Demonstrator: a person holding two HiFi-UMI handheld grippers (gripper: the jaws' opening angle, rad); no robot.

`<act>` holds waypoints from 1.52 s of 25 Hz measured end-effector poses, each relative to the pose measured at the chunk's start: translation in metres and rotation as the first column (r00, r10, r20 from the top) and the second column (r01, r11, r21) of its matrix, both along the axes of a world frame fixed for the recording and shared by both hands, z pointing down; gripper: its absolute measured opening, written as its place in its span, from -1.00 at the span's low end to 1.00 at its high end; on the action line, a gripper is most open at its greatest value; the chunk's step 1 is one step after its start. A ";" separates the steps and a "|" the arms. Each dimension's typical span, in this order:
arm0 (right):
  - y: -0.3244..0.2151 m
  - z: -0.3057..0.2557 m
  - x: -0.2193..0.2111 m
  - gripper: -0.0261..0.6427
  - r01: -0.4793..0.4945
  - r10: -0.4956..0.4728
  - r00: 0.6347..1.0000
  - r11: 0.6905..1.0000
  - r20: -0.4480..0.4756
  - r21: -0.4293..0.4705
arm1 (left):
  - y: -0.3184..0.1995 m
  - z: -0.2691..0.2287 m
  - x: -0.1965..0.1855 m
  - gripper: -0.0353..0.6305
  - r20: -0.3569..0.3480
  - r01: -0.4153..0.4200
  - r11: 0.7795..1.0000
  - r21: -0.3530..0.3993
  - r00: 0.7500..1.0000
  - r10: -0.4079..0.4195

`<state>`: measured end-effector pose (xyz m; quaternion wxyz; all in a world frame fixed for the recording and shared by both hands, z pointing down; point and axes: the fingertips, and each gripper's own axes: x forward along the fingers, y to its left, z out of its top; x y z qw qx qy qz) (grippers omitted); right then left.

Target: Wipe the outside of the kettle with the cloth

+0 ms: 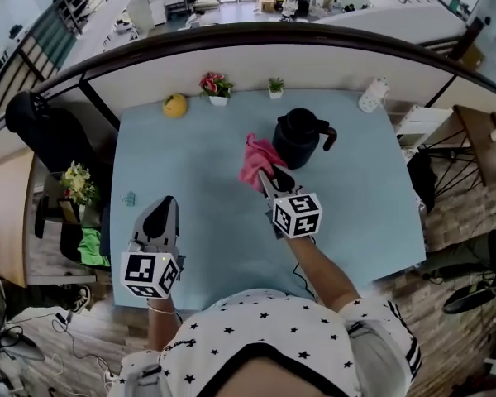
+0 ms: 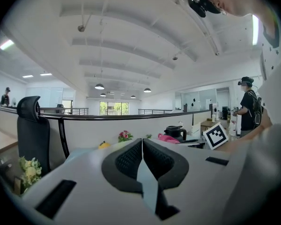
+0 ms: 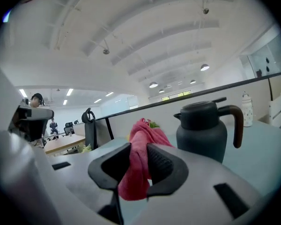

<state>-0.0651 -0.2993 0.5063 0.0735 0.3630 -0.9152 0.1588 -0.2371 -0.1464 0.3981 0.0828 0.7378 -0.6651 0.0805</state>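
Pale blue table [image 1: 355,213] stands against a curved white partition with a dark rail, and open office floor lies beyond. The dark kettle [image 1: 302,139] stands upright right of centre on the far half, lid on, its handle turned to the right. The pink cloth [image 1: 258,162] hangs bunched just left of the kettle's near side. It covers a little of the kettle's lower edge in the head view, so whether the two touch cannot be told.

The right gripper [image 1: 270,179] has its jaws closed on the cloth. A fold sticks up above them and another droops below, hiding the inner pads. The left gripper [image 1: 165,209] hovers over the near-left part of the table, well apart from the kettle. Its jaws are pressed together with nothing between them.

Along the far edge stand a yellow round thing [image 1: 175,105], too small to name, a pot of red flowers [image 1: 217,88], a small green plant [image 1: 275,87] and a white bottle-like thing [image 1: 372,95]. The person's arms are cut off by the starred shirt [image 1: 256,337] at the near edge.
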 end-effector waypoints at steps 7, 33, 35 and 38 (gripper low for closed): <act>0.034 -0.034 -0.003 -0.61 0.052 -0.054 0.997 0.998 0.047 0.042 | 0.023 0.002 -0.007 -0.80 -0.009 0.048 0.999 -0.005 0.999 -0.048; 0.068 -0.052 -0.020 -0.62 0.123 -0.128 0.985 0.991 0.113 0.047 | 0.055 0.008 -0.020 -0.80 -0.010 0.109 0.994 -0.009 0.994 -0.109; 0.069 -0.053 -0.022 -0.62 0.127 -0.132 0.985 0.991 0.115 0.049 | 0.055 0.006 -0.022 -0.80 -0.008 0.111 0.994 -0.005 0.994 -0.111; 0.069 -0.053 -0.024 -0.62 0.128 -0.133 0.984 0.991 0.118 0.050 | 0.056 0.005 -0.023 -0.80 -0.008 0.112 0.994 0.001 0.994 -0.112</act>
